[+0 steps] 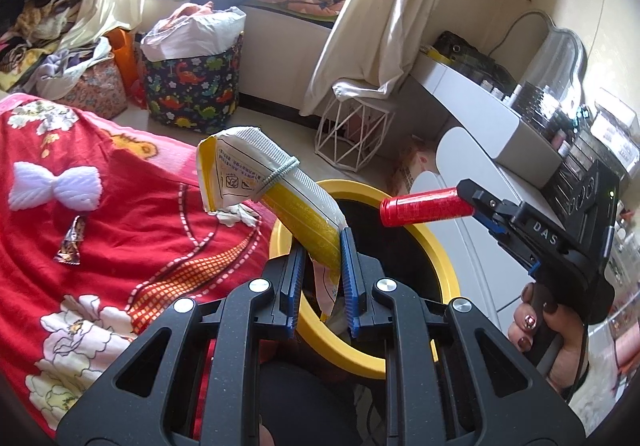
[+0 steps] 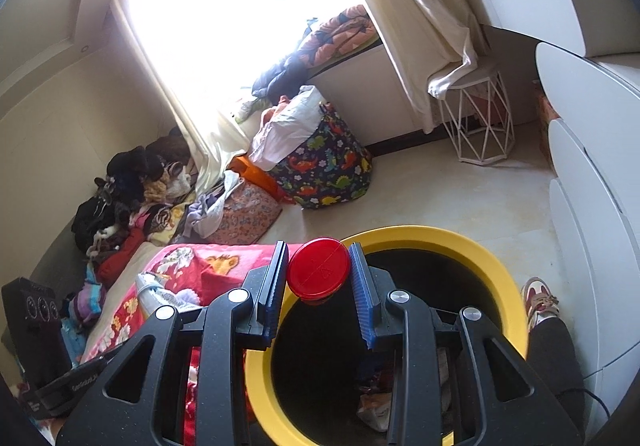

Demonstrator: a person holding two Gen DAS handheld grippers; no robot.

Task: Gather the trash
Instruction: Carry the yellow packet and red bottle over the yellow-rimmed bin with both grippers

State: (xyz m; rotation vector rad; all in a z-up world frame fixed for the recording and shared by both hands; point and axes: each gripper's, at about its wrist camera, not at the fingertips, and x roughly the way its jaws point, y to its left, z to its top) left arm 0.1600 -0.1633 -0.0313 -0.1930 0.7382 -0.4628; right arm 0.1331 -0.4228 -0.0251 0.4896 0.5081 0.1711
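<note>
My left gripper (image 1: 322,246) is shut on a yellow and white snack packet (image 1: 272,186) bound with a grey band, held above the near rim of a yellow-rimmed trash bin (image 1: 320,330). My right gripper (image 2: 319,266) is shut on a red cylindrical tube (image 2: 319,273), held over the bin (image 2: 500,278). In the left wrist view the right gripper (image 1: 476,202) holds the tube (image 1: 424,206) level over the bin's opening. Wrappers lie at the bin's bottom (image 2: 376,410). A small foil wrapper (image 1: 72,242) and crumpled white paper (image 1: 240,214) lie on the red blanket (image 1: 120,206).
A white bow (image 1: 56,186) lies on the blanket. A dinosaur-print basket (image 1: 192,86), a white wire stool (image 1: 352,134) and a white dresser (image 1: 480,126) stand behind the bin. Clothes are piled at the far left (image 2: 132,194). A foot in a shoe (image 2: 540,298) is beside the bin.
</note>
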